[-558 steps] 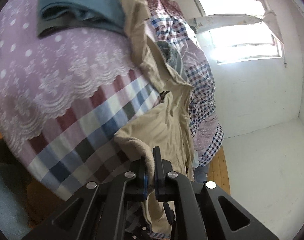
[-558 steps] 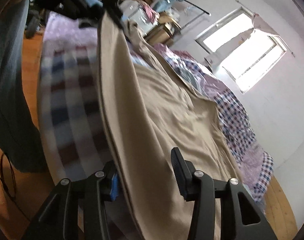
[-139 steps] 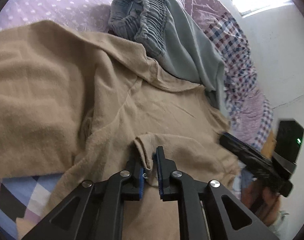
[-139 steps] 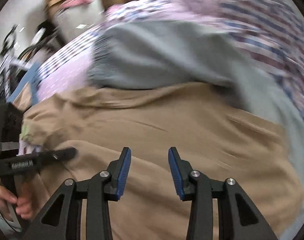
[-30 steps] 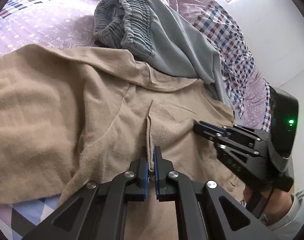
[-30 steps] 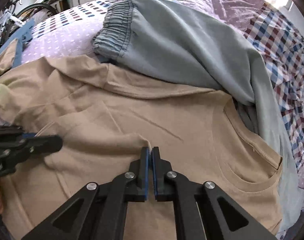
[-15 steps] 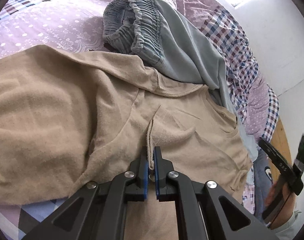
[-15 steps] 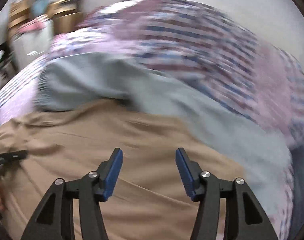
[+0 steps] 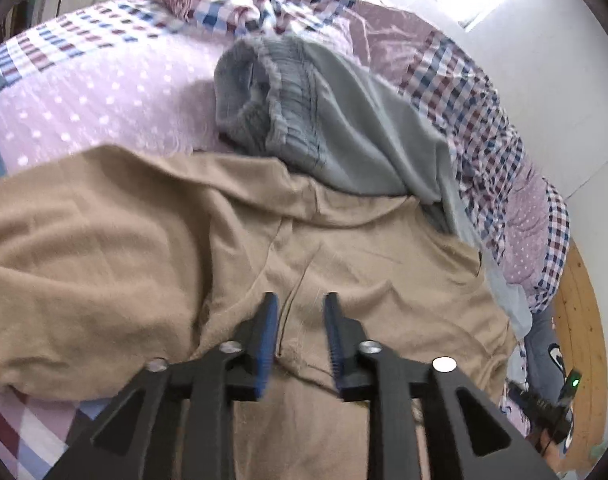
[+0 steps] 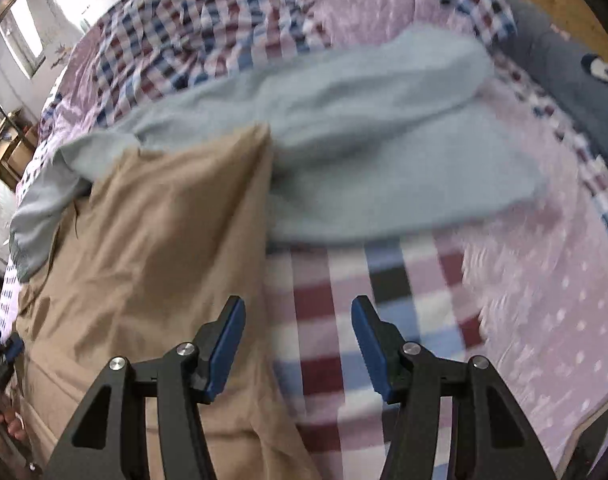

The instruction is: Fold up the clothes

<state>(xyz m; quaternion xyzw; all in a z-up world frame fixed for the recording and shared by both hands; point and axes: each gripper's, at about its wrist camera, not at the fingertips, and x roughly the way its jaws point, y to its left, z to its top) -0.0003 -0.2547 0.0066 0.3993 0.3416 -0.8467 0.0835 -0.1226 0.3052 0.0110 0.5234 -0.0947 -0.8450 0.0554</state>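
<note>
shirt [image 9: 136,240]: soft, limp, light; grab at hem/shoulder edge | L grip [image 9: 300,320]: opening, fold between jaws, unpinched | R grip [image 10: 298,328]: wide, empty, above shirt edge

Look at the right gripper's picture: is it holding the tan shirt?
No, the right gripper is open over the checked bedspread, and the tan shirt only lies beside its fingers.
</note>
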